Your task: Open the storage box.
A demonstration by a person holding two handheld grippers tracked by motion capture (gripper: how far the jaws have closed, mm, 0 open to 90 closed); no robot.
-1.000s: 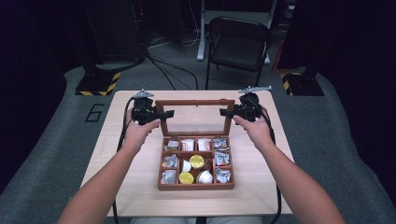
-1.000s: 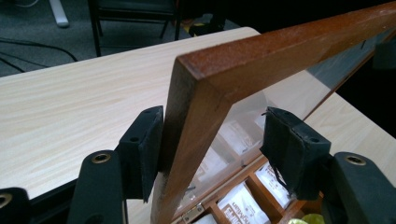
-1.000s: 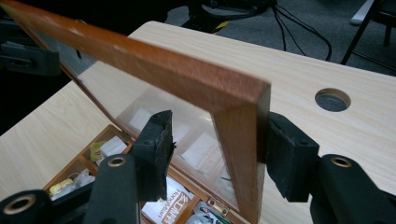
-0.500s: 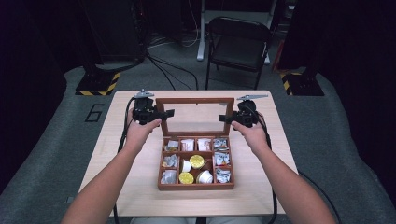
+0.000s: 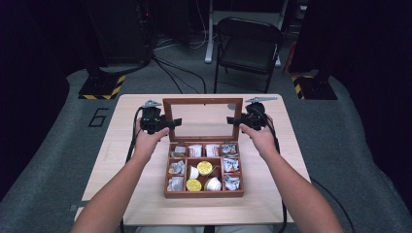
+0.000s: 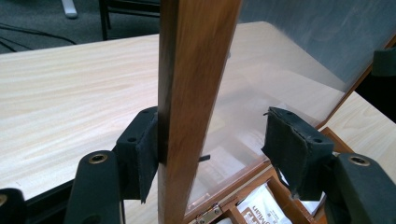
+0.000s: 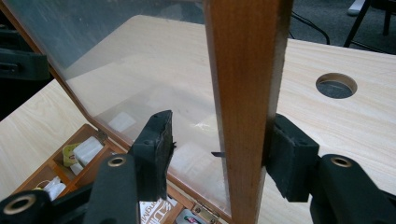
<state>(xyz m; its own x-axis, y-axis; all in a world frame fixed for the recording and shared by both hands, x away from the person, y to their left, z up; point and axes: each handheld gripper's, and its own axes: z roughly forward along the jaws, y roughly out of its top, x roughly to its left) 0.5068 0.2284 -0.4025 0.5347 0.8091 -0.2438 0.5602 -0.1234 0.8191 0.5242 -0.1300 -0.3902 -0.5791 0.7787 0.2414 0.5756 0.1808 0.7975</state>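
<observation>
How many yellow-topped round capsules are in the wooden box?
2. One yellow capsule sits in the middle compartment; the other yellow capsule lies in front of it to its left. The white cups may hide more.

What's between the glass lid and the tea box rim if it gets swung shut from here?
No contents: the packets and capsules appear to lie within the tea box compartments. But left gripper and right gripper each straddle a side rail of the glass lid, one jaw inside it; those would get pinched. Left jaws have just been opening.
</observation>
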